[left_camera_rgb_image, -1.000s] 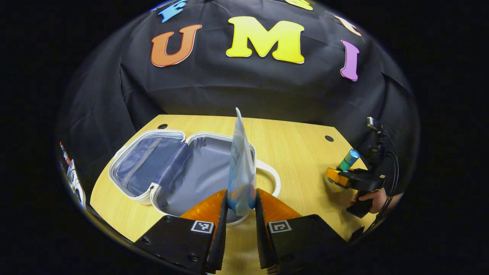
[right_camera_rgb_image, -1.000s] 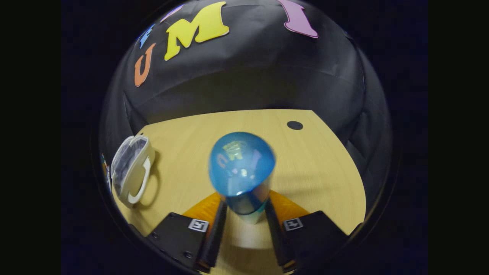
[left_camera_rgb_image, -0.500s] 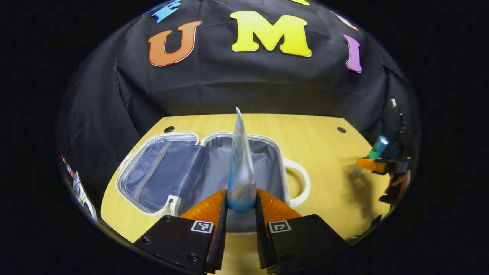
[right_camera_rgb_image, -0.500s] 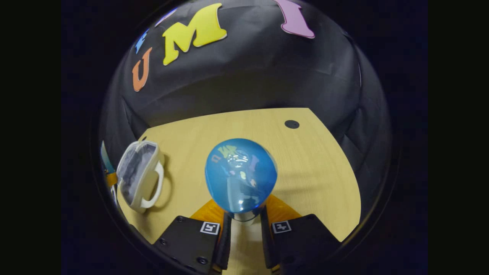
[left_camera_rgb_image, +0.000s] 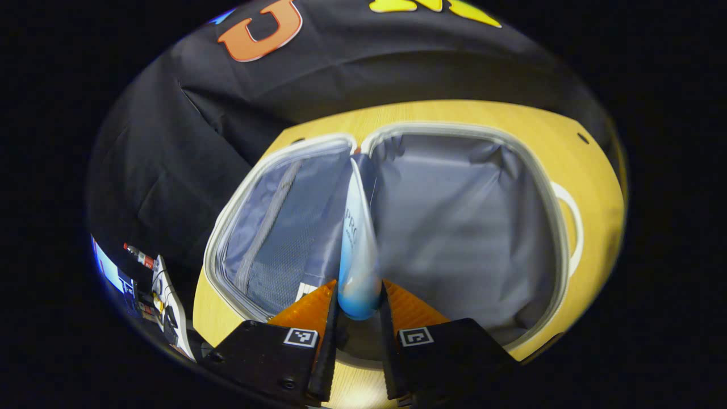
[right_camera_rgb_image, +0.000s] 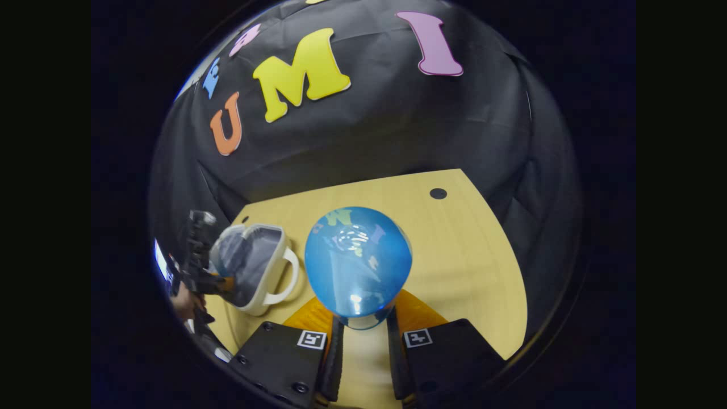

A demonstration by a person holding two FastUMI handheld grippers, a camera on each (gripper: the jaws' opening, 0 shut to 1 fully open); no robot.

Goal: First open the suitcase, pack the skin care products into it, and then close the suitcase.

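Observation:
In the left gripper view the white suitcase (left_camera_rgb_image: 559,227) lies open flat on the wooden table, with grey lining in both halves. My left gripper (left_camera_rgb_image: 359,309) is shut on a white-and-blue tube (left_camera_rgb_image: 356,250) and holds it upright just over the case's near edge. In the right gripper view my right gripper (right_camera_rgb_image: 361,335) is shut on a bottle with a round blue cap (right_camera_rgb_image: 358,260), held above the table to the right of the case. The suitcase (right_camera_rgb_image: 258,271) and the left gripper (right_camera_rgb_image: 199,267), held by a hand, show at the far left there.
The wooden table (right_camera_rgb_image: 466,261) has round cable holes, one at the back right (right_camera_rgb_image: 438,193). Beyond the table's left edge stands clutter with small bottles (left_camera_rgb_image: 142,261). The suitcase's white handle (left_camera_rgb_image: 571,227) faces right.
My left gripper has moved forward and tipped down over the open suitcase with the tube. The right gripper, still holding the blue-capped bottle, has shifted toward the case, which now looks nearer.

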